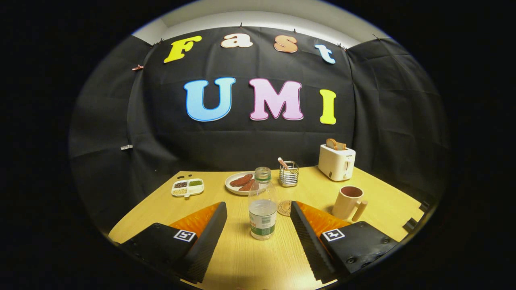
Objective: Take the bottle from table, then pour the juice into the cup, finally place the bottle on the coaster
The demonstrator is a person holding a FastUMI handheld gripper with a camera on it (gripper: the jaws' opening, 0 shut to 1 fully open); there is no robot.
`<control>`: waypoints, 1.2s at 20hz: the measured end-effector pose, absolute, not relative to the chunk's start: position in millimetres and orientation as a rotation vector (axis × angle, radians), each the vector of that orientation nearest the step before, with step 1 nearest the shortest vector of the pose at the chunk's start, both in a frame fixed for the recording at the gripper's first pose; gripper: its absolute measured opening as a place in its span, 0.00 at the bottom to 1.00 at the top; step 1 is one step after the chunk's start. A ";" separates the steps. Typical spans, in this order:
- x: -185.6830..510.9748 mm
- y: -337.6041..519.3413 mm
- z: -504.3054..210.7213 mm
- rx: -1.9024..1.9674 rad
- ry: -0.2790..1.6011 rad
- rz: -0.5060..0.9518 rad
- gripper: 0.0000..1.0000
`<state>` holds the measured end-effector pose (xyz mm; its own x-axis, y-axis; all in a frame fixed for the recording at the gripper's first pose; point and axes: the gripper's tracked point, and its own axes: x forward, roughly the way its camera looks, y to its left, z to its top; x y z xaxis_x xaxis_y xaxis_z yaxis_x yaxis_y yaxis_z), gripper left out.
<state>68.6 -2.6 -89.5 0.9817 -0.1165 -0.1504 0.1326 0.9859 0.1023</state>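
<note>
The gripper [258, 209] has its jaws wide apart and they hold nothing. The bottle [262, 205] stands upright on the table [258, 262], between the two fingers, about in the middle of the gap. It touches neither the left finger [207, 237] nor the right finger [308, 237]; on each side some bare table shows between them. The bottle is clear plastic with a green and white label around its lower part, and its cap is on. It seems to have liquid only in the lower part.

Just behind the bottle, close to the tip of the right finger, the round coaster [284, 208] lies flat on the table; the bottle hides part of it. To the right, beyond the right finger, stands the cup [349, 202], beige, with a handle toward the right finger. I cannot tell what is inside it.

Farther back, behind the bottle, is a white plate [236, 185] with reddish-brown food. Beside it on the right stands a wire holder [289, 174] with a stick in it. To the left is a small tray [188, 187] with compartments. At the far right stands a white toaster [336, 162] with bread in its slot.
</note>
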 end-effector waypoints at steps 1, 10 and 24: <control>74.3 -1.2 -96.8 0.117 0.149 -0.128 0.97; 118.0 -13.8 -145.2 0.108 0.198 -0.199 0.97; 156.1 -25.1 -172.6 0.085 0.227 -0.267 0.97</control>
<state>156.1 -25.1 -172.6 0.9393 -0.2515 -0.2335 0.2706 0.9612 0.0530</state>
